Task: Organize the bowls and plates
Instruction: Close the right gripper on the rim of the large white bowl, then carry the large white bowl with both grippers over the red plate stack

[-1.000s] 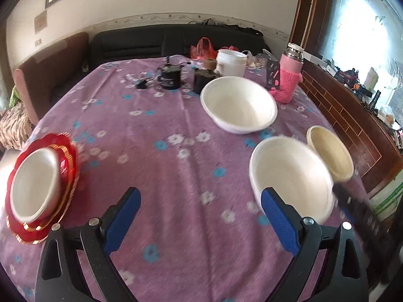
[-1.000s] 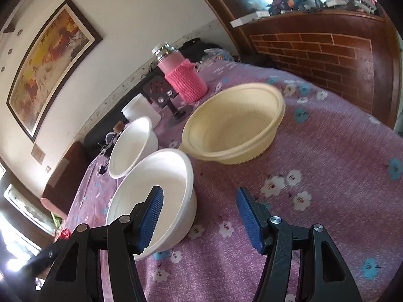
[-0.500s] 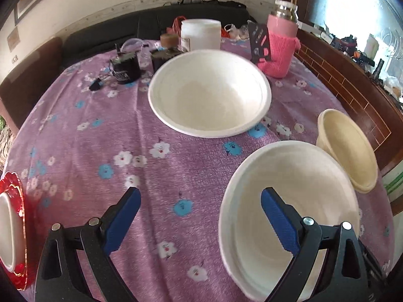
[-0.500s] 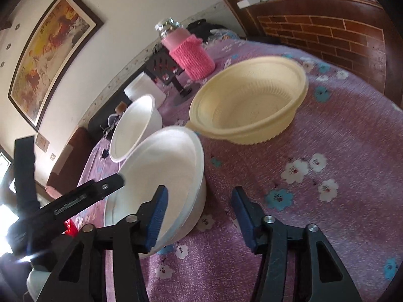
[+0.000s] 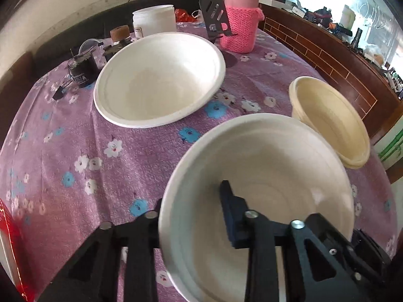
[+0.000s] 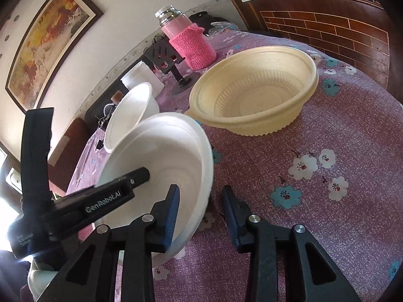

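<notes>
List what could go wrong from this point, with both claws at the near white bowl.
1. Both the left claw and the right claw straddle the rim of the near white bowl, which looks tilted; uneven pulls could bend or drop it.
2. Each hold covers only a thin strip of rim, so it may slip.
3. The cream bowl and far white bowl sit close by; a swing might knock them.

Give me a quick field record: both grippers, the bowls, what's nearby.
left gripper: shut on near white bowl, fingers straddling its rim
right gripper: open, straddling the same bowl's rim
near white bowl: tilted
far white bowl: on tablecloth, untouched
cream bowl: upright, untouched
pink flask: behind bowls
</notes>
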The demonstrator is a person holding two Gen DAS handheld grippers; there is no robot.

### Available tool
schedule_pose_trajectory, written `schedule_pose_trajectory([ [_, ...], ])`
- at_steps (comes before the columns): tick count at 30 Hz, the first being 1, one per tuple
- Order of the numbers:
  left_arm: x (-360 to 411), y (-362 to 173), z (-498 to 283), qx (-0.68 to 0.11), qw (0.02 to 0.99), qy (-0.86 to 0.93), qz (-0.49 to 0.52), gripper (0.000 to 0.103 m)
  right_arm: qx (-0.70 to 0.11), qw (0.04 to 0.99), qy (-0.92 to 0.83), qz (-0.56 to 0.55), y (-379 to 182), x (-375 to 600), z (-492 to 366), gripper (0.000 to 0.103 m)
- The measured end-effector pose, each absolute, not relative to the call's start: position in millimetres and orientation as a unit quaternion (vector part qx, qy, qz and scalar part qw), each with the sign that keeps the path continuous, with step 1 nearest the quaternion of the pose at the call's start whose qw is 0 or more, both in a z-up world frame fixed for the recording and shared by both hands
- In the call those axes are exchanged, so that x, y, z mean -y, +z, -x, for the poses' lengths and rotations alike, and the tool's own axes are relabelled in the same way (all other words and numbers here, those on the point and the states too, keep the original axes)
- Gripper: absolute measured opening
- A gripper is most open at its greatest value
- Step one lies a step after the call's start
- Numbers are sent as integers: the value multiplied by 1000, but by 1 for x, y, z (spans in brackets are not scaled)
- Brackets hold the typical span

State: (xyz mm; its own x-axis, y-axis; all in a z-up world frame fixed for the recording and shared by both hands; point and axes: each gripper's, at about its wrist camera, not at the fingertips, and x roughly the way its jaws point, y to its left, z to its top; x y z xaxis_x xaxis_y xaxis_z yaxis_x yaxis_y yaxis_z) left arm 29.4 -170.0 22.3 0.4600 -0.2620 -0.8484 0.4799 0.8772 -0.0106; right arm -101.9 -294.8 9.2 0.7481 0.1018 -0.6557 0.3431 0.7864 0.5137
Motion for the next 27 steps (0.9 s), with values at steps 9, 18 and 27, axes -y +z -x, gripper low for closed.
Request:
schedule_pose_trajectory([
  [9, 165, 32, -11, -448, 860, -212, -123, 17, -349, 885, -70, -301, 11, 289, 101, 17],
  [18, 130, 28, 4, -454, 864, -197, -93, 15, -348, 894, -45, -277, 15, 275, 100, 15],
  [27, 88, 40, 20, -444, 876, -178, -59, 15, -346, 907, -5, -239, 27, 244, 98, 14],
])
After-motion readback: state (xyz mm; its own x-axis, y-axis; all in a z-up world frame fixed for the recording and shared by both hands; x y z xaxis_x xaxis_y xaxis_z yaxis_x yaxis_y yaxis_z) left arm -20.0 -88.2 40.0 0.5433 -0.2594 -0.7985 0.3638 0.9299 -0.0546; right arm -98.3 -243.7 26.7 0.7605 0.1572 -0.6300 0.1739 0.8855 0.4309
